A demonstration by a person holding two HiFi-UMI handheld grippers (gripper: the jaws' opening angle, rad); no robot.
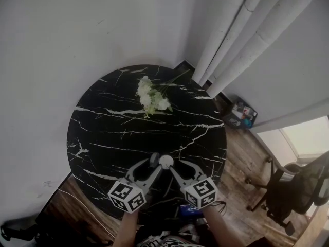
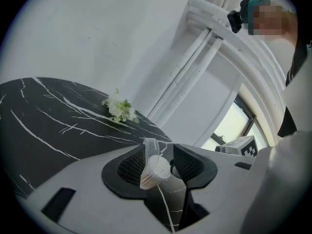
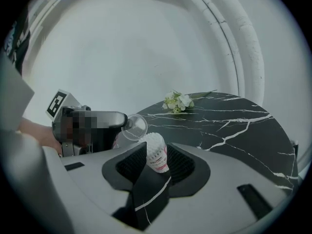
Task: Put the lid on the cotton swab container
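The cotton swab container (image 3: pixel 156 153) is a small white tub packed with swabs, with a pink label. It sits slightly tilted between the pads of my right gripper (image 3: pixel 155 161), which is shut on it. The clear round lid (image 3: pixel 134 127) hangs just up and left of the tub's top, close to the swabs, gripped at the tip of my left gripper (image 1: pixel 153 161). In the left gripper view the lid (image 2: pixel 150 148) lies against the left pad with the swab tips (image 2: pixel 158 167) right below it. In the head view both grippers meet at the container (image 1: pixel 166 161) near the table's front edge.
The round black marble table (image 1: pixel 103 133) carries a bunch of white flowers (image 1: pixel 150 98) at its far side. White pipes (image 1: pixel 247 30) run up the wall behind. On the wooden floor to the right are a small box (image 1: pixel 242 113) and an office chair (image 1: pixel 293 189).
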